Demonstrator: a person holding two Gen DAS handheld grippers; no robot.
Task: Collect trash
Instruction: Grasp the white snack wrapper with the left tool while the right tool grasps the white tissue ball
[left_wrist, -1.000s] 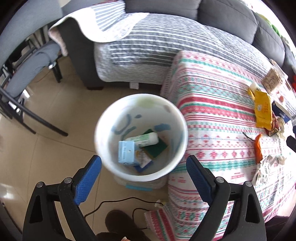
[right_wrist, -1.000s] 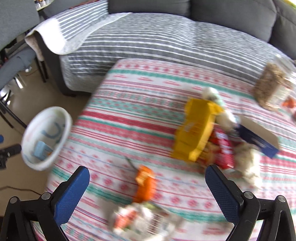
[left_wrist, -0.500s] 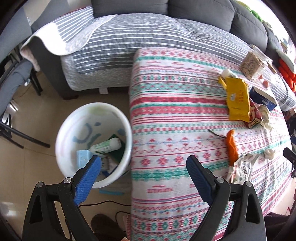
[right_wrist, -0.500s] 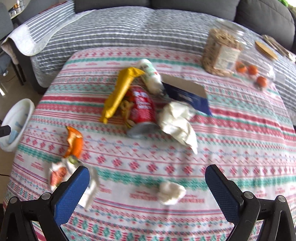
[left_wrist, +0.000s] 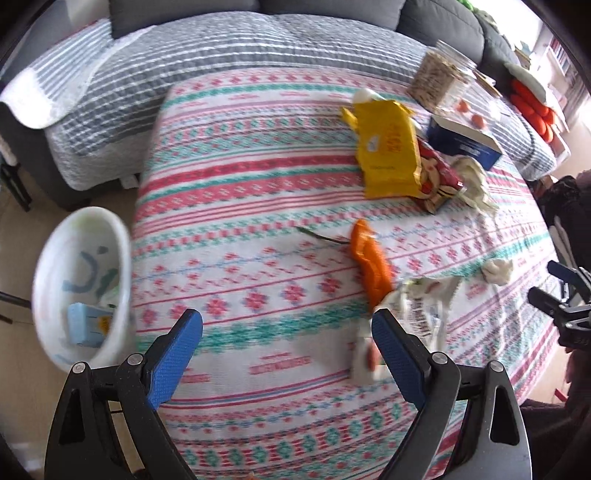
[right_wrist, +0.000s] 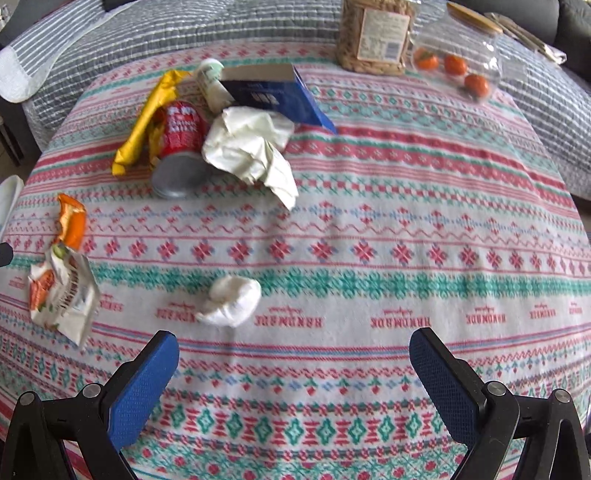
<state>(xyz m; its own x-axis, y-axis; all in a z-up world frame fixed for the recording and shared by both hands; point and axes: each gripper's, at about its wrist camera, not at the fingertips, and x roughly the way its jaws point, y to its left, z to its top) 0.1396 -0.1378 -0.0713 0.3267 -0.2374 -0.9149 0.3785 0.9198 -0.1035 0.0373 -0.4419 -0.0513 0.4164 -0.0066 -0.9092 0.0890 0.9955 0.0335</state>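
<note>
Both grippers hang spread and empty over the table, which wears a striped, patterned cloth. The left gripper has its blue pads wide apart above the near left part of the cloth, and the right gripper is likewise wide apart over the near edge, with nothing between its jaws.

Trash lies scattered across the left half of the table. A small crumpled tissue sits close to the near edge, just ahead and left of the right gripper. A crinkled white wrapper lies at the near left edge, touching or nearly touching an orange wrapper behind it. Farther back, toward the far left corner, a yellow packet, a red can on its side, a larger wad of white paper and a blue box crowd together. The white bin stands on the floor off the table's left edge, with some items already in it.

I judge the step to be a reach for the next piece, with much of the clearing left. The small tissue looks the easiest target for the right gripper: shift left, descend, centre the jaws around it, close gently. The left gripper sits nearest the white wrapper, which is thin and flat and may need a low pinch.
</note>
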